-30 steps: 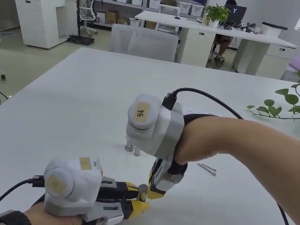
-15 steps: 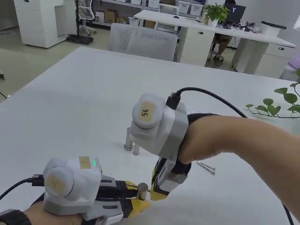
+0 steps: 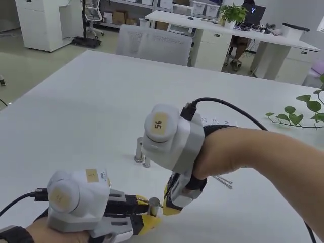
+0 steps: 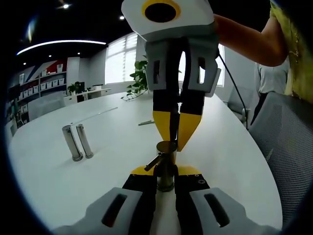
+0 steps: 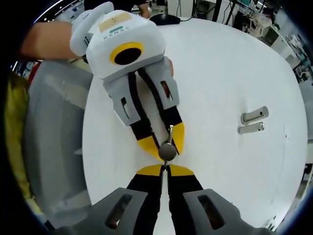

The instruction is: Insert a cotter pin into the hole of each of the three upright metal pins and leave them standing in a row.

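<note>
My left gripper [image 3: 148,216] lies low near the table's front edge, shut on an upright metal pin [image 3: 154,205] [image 4: 166,169] [image 5: 167,152]. From above, my right gripper [image 3: 169,205] [image 4: 176,131] reaches down to the pin's top, its jaws shut on a thin cotter pin [image 4: 152,161] that passes through the pin's hole and sticks out on one side. My right gripper's own tips [image 5: 165,169] meet just below the pin top, facing the left gripper [image 5: 128,63]. Two other metal pins [image 3: 142,153] [image 4: 78,142] [image 5: 252,122] stand close together farther back.
Loose cotter pins [image 3: 223,181] [image 4: 146,122] lie on the white table [image 3: 91,106] right of my right hand. A plant vine [image 3: 302,115] trails over the table's right edge. A grey chair [image 3: 154,45] stands at the far side.
My right gripper has rolled a little on the pin's top and shifted slightly right. The left gripper and its pin have stayed put.
</note>
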Demonstrator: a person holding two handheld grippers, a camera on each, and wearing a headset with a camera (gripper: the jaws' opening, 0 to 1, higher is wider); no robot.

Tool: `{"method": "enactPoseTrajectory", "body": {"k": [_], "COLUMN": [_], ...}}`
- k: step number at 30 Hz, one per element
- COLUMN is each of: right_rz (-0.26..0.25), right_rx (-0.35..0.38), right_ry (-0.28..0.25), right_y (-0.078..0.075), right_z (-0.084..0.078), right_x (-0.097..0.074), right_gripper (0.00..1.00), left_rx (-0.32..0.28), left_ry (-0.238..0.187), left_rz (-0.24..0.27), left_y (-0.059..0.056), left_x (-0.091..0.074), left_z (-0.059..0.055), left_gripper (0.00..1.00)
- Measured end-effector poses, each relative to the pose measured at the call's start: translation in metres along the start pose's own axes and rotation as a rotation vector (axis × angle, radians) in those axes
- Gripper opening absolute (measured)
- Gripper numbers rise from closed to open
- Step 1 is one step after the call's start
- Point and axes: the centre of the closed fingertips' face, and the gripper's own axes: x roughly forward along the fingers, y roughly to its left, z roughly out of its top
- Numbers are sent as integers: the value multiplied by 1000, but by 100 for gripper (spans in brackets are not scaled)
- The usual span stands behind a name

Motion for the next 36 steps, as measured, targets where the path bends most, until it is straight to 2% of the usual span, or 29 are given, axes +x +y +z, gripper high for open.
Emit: {"method": "enactPoseTrajectory", "body": {"k": [28, 36], "right_rz": [-2, -8], "right_rx": [-13, 3], "right_ry": [-8, -18], "right_y": [0, -2], "right_z": [3, 1], "right_x": [0, 1], "right_gripper": [5, 13], "left_rx": [5, 5], "left_ry": [0, -3], "left_rz": [2, 2], "left_y": [0, 0], "left_x": [0, 0], "left_z": [0, 0], "left_gripper": [11, 11]}}
